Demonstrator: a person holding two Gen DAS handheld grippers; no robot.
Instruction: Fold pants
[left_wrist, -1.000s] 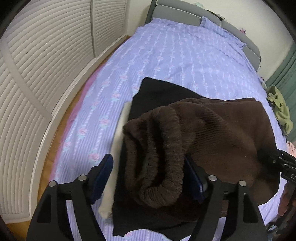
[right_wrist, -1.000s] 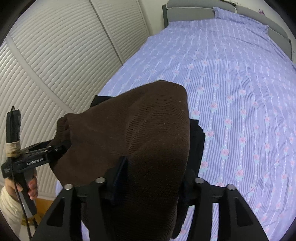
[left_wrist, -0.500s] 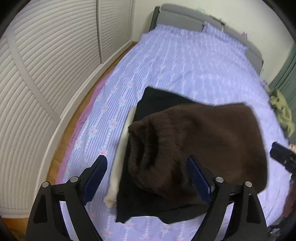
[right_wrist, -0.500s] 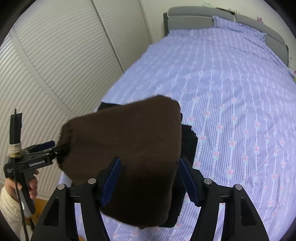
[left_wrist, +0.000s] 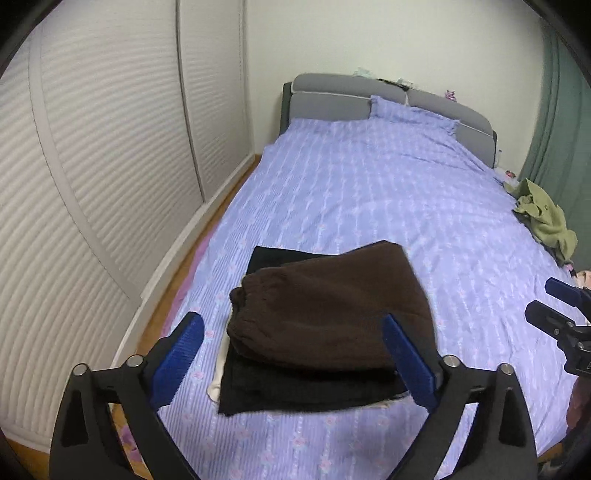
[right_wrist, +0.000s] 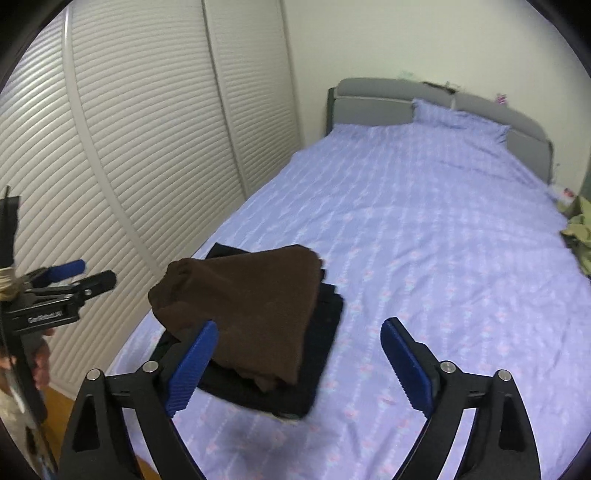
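Folded brown pants (left_wrist: 325, 306) lie on top of a stack of folded dark clothes (left_wrist: 306, 391) near the foot of the bed; they also show in the right wrist view (right_wrist: 251, 310). My left gripper (left_wrist: 295, 362) is open and empty, held back from the stack. My right gripper (right_wrist: 303, 365) is open and empty, back from the stack and to its right. Each gripper appears in the other's view, the right one at the right edge (left_wrist: 554, 310) and the left one at the left edge (right_wrist: 74, 277).
The bed (left_wrist: 369, 192) has a lilac patterned sheet, a pillow (left_wrist: 410, 110) and a grey headboard (left_wrist: 332, 92). White louvred wardrobe doors (left_wrist: 110, 166) stand on the left. Green clothes (left_wrist: 543, 218) lie at the bed's right edge. A cream garment (left_wrist: 218, 384) lies under the stack.
Both grippers opened, let go of the brown pants and pulled back and up. The pants now rest folded on the stack.
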